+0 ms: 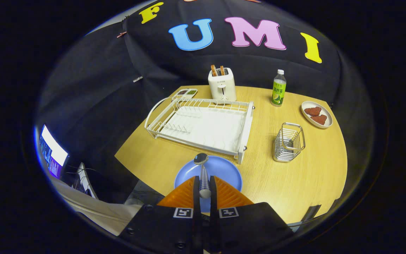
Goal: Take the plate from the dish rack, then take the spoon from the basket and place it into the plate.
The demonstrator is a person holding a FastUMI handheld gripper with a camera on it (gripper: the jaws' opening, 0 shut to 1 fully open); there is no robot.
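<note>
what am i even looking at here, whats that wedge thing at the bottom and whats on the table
The wedge is a hand-held pair of tongs with a camera riding on it, so the picture looks forward along its two fingers. They are shut on a spoon, its bowl over a blue plate on the wooden table. Beyond the plate stands a white dish rack, with a toaster behind it. To the right are a wire basket, a green bottle and a small dish of food.
</note>
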